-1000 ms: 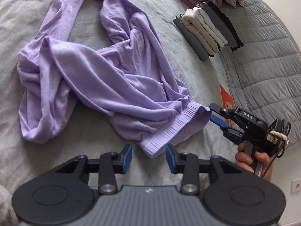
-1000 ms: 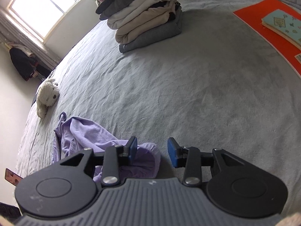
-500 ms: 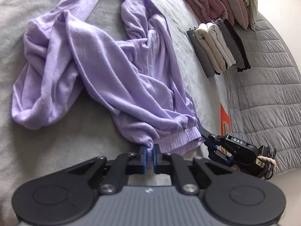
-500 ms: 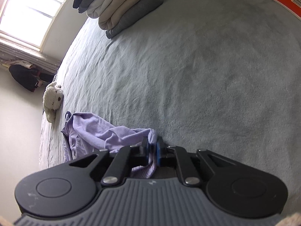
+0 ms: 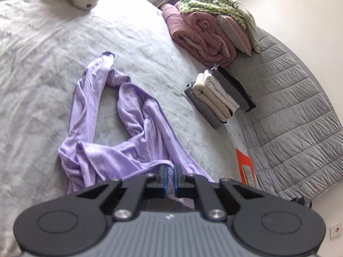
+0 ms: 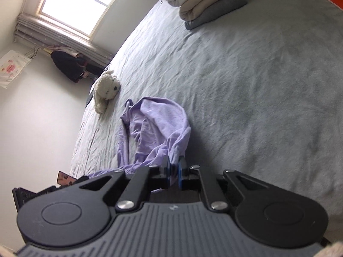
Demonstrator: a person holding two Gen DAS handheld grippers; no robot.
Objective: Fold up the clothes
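A lilac garment (image 5: 128,132) lies crumpled on the grey bed (image 5: 42,75), its sleeves trailing away from me. My left gripper (image 5: 169,176) is shut on the garment's ribbed hem, which is lifted off the bed. In the right wrist view the same lilac garment (image 6: 158,126) hangs in a raised fold from my right gripper (image 6: 174,174), whose blue pads pinch another part of the hem. Most of the hem between the two grips is hidden below the gripper bodies.
A stack of folded clothes (image 5: 218,98) and rolled pink bedding (image 5: 203,36) sit at the bed's far side by a quilted grey headboard (image 5: 300,117). A plush toy (image 6: 107,90) lies near the bed's edge. An orange book (image 5: 246,167) rests at the right.
Both grippers closed on the lilac hem, then rose with it. The cloth has been pulled up and stretched out, and both views have tilted up toward the far side of the bed.
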